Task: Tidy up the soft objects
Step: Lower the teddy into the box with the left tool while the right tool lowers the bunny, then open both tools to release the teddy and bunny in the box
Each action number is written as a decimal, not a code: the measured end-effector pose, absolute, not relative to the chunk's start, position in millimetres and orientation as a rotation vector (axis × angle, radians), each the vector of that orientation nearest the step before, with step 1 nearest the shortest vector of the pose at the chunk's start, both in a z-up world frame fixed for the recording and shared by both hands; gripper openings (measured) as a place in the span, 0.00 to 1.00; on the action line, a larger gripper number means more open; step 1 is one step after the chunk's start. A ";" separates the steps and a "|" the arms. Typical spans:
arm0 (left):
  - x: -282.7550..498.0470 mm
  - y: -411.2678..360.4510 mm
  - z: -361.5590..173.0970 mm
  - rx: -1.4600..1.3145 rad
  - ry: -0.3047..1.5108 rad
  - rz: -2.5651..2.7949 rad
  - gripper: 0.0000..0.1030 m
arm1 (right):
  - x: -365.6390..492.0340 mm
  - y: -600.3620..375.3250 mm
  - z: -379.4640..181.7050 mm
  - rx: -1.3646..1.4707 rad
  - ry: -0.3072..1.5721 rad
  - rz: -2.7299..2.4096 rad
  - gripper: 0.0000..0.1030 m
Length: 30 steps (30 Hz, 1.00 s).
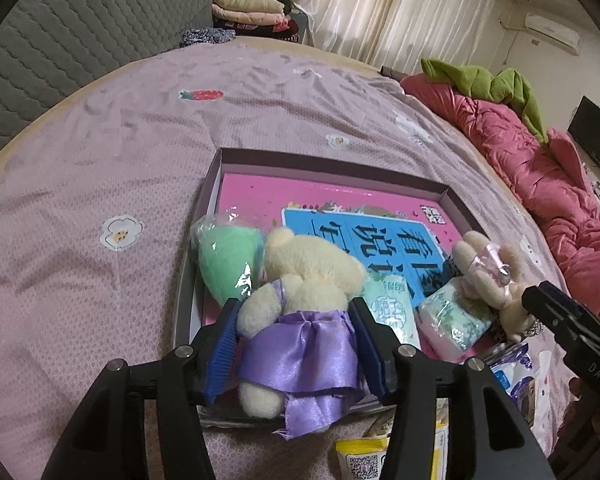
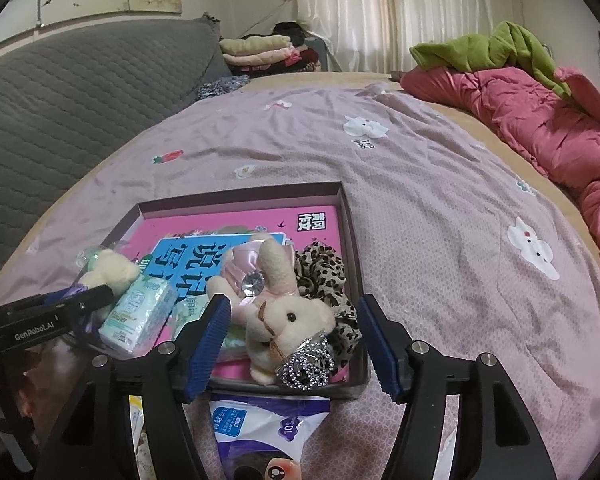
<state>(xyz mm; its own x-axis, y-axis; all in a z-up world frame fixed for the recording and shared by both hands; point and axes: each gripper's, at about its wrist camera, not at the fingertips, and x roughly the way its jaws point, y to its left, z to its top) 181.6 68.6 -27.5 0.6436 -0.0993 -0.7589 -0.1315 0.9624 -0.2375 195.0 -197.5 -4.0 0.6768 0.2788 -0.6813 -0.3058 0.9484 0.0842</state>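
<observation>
A shallow box (image 1: 328, 160) (image 2: 352, 224) lies on the bed with a pink book inside. My left gripper (image 1: 294, 320) is shut on a cream teddy bear in a purple satin dress (image 1: 300, 300), held over the box's near left corner; it also shows in the right wrist view (image 2: 108, 268). My right gripper (image 2: 292, 320) is open, its pads either side of a cream plush rabbit (image 2: 288, 312) with a pink bow and rhinestone charm, resting in the box. A green wrapped sponge (image 1: 224, 256), tissue packs (image 2: 138, 312) (image 1: 452, 316) and a leopard scrunchie (image 2: 328, 276) lie in the box.
The purple bedsheet (image 2: 440, 208) spreads around the box. A pink quilt (image 2: 540, 120) with a green garment lies at the right. A grey headboard (image 1: 60, 40) is at the left. A purple-white packet (image 2: 260, 428) and a yellow packet (image 1: 360, 456) lie before the box.
</observation>
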 end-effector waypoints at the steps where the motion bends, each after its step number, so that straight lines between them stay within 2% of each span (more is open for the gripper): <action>1: 181.9 68.5 -26.5 -0.281 0.871 0.021 0.53 | 194.9 -197.2 -3.7 -0.038 0.760 0.330 0.66; 30: 175.8 67.3 -2.8 -0.254 0.804 -0.006 0.57 | 194.5 -200.0 2.3 -0.038 0.745 0.327 0.70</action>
<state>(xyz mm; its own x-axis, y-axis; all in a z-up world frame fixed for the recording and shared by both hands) 175.8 67.3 -2.8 0.6952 -0.1016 -0.7116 -0.0906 0.9697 -0.2269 194.5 -200.0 2.3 0.6870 0.2784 -0.6712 -0.3051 0.9488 0.0813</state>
